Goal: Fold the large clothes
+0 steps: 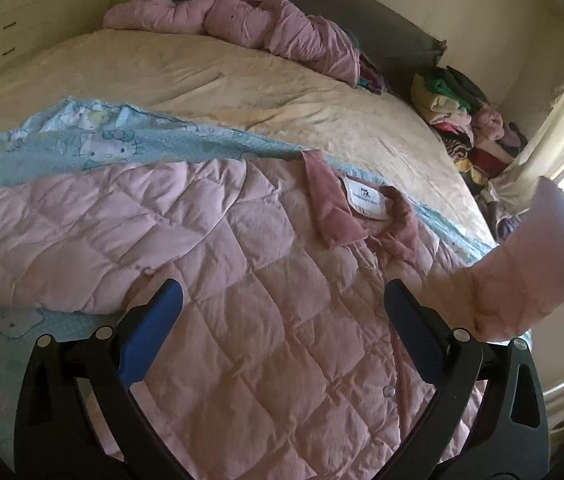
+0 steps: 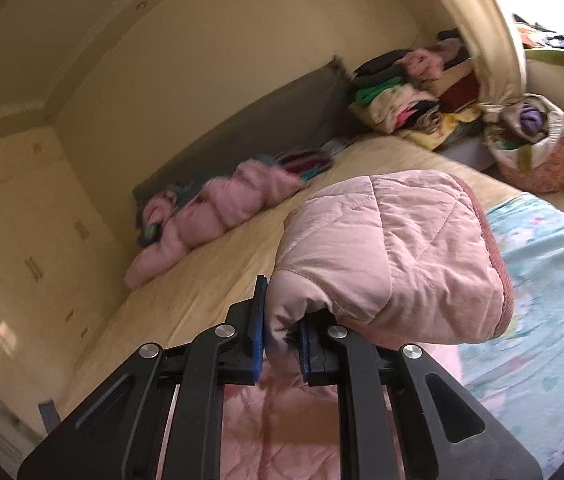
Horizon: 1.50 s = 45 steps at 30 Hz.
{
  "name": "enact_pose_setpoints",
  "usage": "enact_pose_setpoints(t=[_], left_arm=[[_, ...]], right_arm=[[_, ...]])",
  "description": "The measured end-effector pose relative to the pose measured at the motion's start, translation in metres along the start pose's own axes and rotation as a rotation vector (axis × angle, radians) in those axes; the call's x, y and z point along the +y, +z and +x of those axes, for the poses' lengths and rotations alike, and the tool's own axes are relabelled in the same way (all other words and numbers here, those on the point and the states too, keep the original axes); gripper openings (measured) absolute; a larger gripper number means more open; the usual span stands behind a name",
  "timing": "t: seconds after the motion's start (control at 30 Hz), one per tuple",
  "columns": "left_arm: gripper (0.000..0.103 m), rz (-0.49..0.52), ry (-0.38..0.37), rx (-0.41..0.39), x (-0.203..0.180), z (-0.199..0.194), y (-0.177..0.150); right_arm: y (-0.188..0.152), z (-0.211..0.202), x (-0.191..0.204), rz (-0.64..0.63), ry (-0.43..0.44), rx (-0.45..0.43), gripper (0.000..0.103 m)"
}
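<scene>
Jacket sleeve (image 2: 386, 256) pinched in right tongs (image 2: 279, 344), lifted

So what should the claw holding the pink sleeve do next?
Probably carry the sleeve across and lay it on the jacket's front. The right claw is shut on the sleeve and holds it in the air, while the jacket lies flat under the open left claw.

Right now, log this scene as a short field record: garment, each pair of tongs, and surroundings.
garment: pink quilted jacket, spread front-up on the Hello Kitty sheet
left tongs: open, above the jacket body, holding nothing
right tongs: shut on sleeve cuff, lifted off the bed
collar: label showing
elsewhere: pink bundle by the headboard; clothes pile
</scene>
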<state>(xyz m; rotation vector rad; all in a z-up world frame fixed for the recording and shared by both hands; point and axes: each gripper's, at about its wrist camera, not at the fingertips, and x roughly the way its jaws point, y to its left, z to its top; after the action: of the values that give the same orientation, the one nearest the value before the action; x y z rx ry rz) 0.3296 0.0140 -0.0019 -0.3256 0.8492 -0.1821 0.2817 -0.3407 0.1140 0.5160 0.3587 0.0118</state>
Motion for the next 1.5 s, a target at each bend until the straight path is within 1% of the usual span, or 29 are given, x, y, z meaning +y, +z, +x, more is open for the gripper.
enact_pose_setpoints(t=[0.13, 0.2, 0.33, 0.47, 0.53, 0.63, 0.67, 0.7, 0.73, 0.8, 0.83, 0.87, 0.9, 0.97, 1.03, 1.07, 1.1, 1.13, 1.17, 1.27, 1.33, 1.37, 1.4, 1.43, 1.47, 1.5], left_arm=[[0.094, -0.032, -0.016, 0.007, 0.012, 0.004, 0.001], [0.094, -0.039, -0.031, 0.007, 0.015, 0.006, 0.001], [0.094, -0.042, -0.040, 0.034, 0.016, 0.014, -0.003], [0.094, -0.031, -0.040, 0.056, 0.015, 0.023, -0.006], [0.094, -0.025, -0.048, 0.063, 0.014, 0.026, -0.008], [0.094, -0.026, -0.041, 0.086, 0.014, 0.034, -0.011], [0.094, -0.025, -0.039, 0.089, 0.015, 0.035, -0.012], [0.094, -0.022, -0.036, 0.094, 0.015, 0.037, -0.013], [0.094, -0.022, -0.034, 0.098, 0.015, 0.039, -0.014], [0.094, -0.029, -0.037, 0.107, 0.016, 0.041, -0.014], [0.094, -0.034, -0.045, 0.112, 0.017, 0.042, -0.015], [0.094, -0.040, -0.053, 0.117, 0.017, 0.042, -0.015], [0.094, -0.043, -0.059, 0.121, 0.017, 0.043, -0.015], [0.094, -0.049, -0.079, 0.128, 0.017, 0.043, -0.015], [0.094, -0.043, -0.089, 0.132, 0.015, 0.043, -0.015], [0.094, -0.036, -0.091, 0.131, 0.015, 0.042, -0.014], [0.094, -0.030, -0.093, 0.124, 0.016, 0.040, -0.012], [0.094, -0.035, -0.095, 0.118, 0.018, 0.039, -0.010], [0.094, -0.054, -0.104, 0.107, 0.024, 0.036, -0.008], [0.094, -0.115, -0.146, 0.091, 0.039, 0.032, -0.003], [0.094, -0.175, -0.205, 0.091, 0.052, 0.033, 0.000], [0.094, -0.196, -0.228, 0.093, 0.055, 0.034, 0.000], [0.094, -0.232, -0.267, 0.098, 0.062, 0.036, 0.000], [0.094, -0.248, -0.284, 0.098, 0.064, 0.038, 0.001], [0.094, -0.272, -0.305, 0.096, 0.069, 0.039, 0.001], [0.094, -0.285, -0.317, 0.095, 0.071, 0.040, 0.001]], right_arm=[[-0.026, 0.026, 0.024, -0.034, 0.028, 0.057, 0.013], [-0.046, 0.040, 0.035, -0.039, 0.042, 0.085, 0.013], [-0.090, 0.077, 0.045, -0.031, 0.058, 0.176, 0.013], [-0.135, 0.107, 0.046, -0.008, 0.052, 0.272, 0.013], [-0.155, 0.117, 0.044, 0.006, 0.043, 0.307, 0.014], [-0.180, 0.128, 0.036, 0.046, 0.040, 0.358, 0.020], [-0.185, 0.128, 0.032, 0.070, 0.047, 0.375, 0.032], [-0.188, 0.129, 0.028, 0.091, 0.051, 0.392, 0.045], [-0.191, 0.126, 0.025, 0.123, 0.046, 0.404, 0.051], [-0.187, 0.117, 0.018, 0.159, 0.061, 0.401, 0.064], [-0.186, 0.108, 0.014, 0.185, 0.038, 0.377, 0.065], [-0.184, 0.102, 0.008, 0.217, 0.039, 0.355, 0.067], [-0.181, 0.097, 0.002, 0.255, 0.041, 0.333, 0.071], [-0.176, 0.087, -0.015, 0.353, 0.009, 0.282, 0.074], [-0.174, 0.089, -0.029, 0.439, 0.027, 0.264, 0.068], [-0.172, 0.091, -0.032, 0.455, 0.032, 0.261, 0.042], [-0.170, 0.091, -0.034, 0.458, 0.045, 0.256, 0.031], [-0.165, 0.093, -0.031, 0.435, 0.060, 0.243, 0.029], [-0.160, 0.092, -0.026, 0.403, 0.067, 0.227, 0.023], [-0.147, 0.092, 0.008, 0.249, 0.124, 0.196, 0.020], [-0.145, 0.093, 0.029, 0.150, 0.153, 0.200, 0.017], [-0.147, 0.097, 0.045, 0.085, 0.176, 0.211, 0.016], [-0.150, 0.100, 0.058, 0.032, 0.190, 0.221, 0.016], [-0.154, 0.103, 0.070, -0.024, 0.202, 0.235, 0.015], [-0.160, 0.107, 0.086, -0.101, 0.201, 0.258, 0.015], [-0.168, 0.113, 0.098, -0.153, 0.202, 0.278, 0.015]])
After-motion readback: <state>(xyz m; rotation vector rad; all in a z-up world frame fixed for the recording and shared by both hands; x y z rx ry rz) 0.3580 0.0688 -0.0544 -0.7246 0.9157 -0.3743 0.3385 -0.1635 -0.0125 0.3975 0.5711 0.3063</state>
